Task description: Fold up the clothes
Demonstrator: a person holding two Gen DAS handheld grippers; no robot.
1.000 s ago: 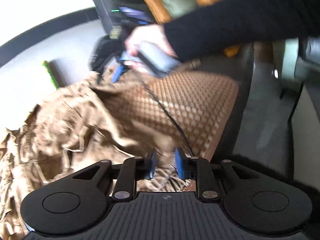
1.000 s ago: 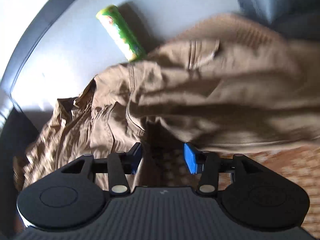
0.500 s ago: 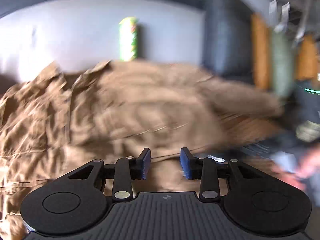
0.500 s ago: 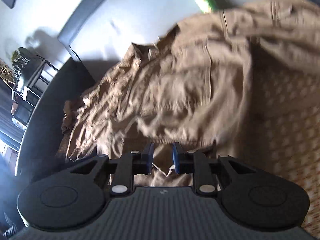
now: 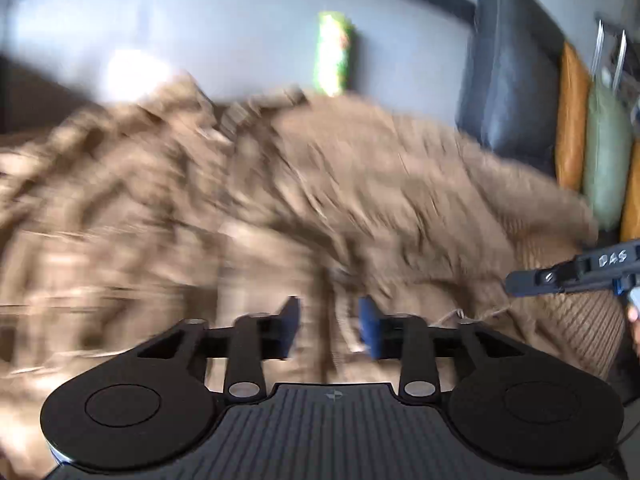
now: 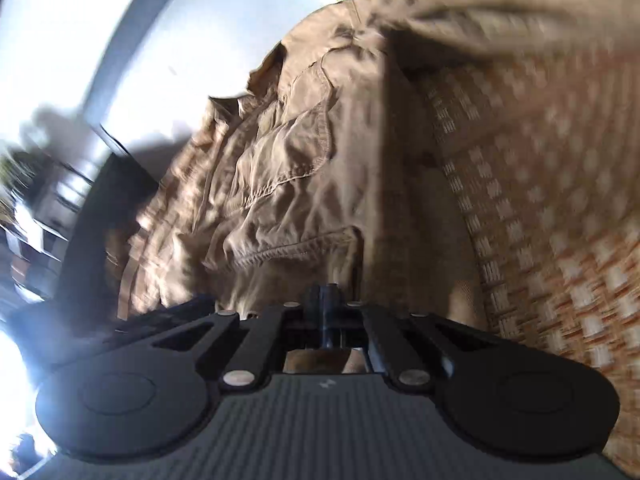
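Our right claw is clenched, its fingers pressed together on the near hem of the tan garment, though the pinch itself is partly hidden. Our left claw is released, its blue pads apart just above the cloth. The garment lies rumpled across the woven mat on the worktop, a green tube beyond it. We judge we are gathering an edge; next our left claw must pinch a matching one.
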